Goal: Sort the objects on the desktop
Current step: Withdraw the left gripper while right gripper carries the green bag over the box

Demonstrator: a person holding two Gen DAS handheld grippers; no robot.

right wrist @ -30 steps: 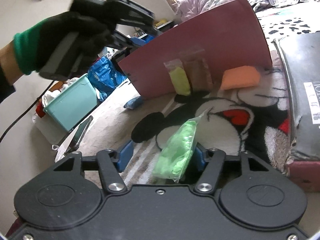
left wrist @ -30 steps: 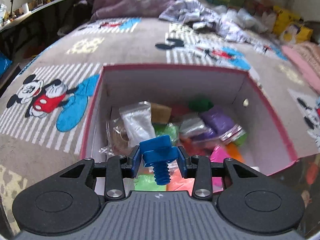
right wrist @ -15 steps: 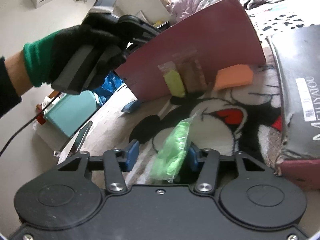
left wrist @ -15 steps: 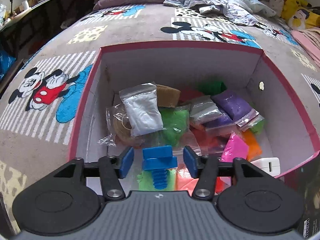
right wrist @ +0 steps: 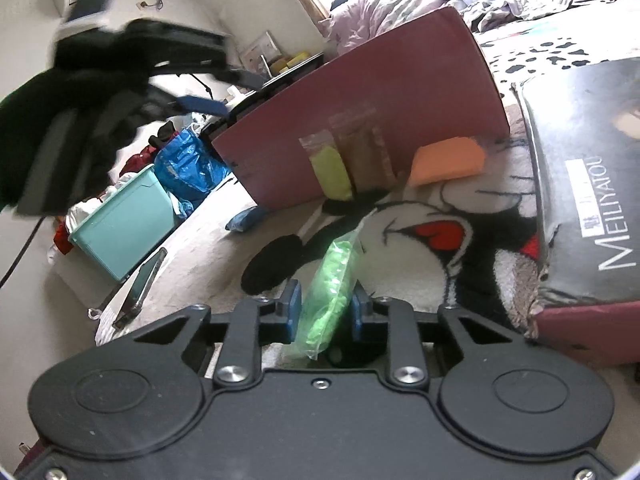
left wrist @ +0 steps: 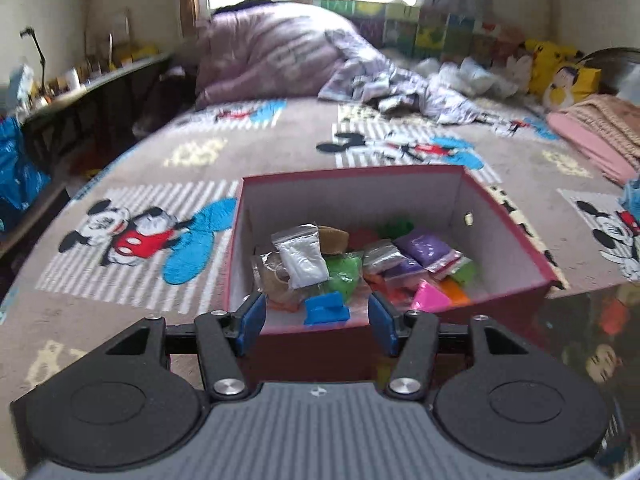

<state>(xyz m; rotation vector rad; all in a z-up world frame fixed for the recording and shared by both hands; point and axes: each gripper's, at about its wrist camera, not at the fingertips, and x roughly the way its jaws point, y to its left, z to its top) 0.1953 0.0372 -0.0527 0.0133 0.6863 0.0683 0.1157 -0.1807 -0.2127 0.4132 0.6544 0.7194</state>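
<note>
Left wrist view only: left gripper point(left wrist: 316, 316) spread empty above red cardboard box point(left wrist: 508, 304), blue plastic bolt point(left wrist: 326, 309) inside. Right wrist view only: right gripper point(right wrist: 325, 312) clamps clear bag of green clay point(right wrist: 330, 280).

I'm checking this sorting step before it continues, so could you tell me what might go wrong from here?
The right claw holds the green bag by a thin edge with most of it hanging free, so it may slip out on the way. The red box is already crowded with bags, so another could slide off the pile. The left claw, open above the blue bolt, sits close to the box's front wall and might bump it.
</note>
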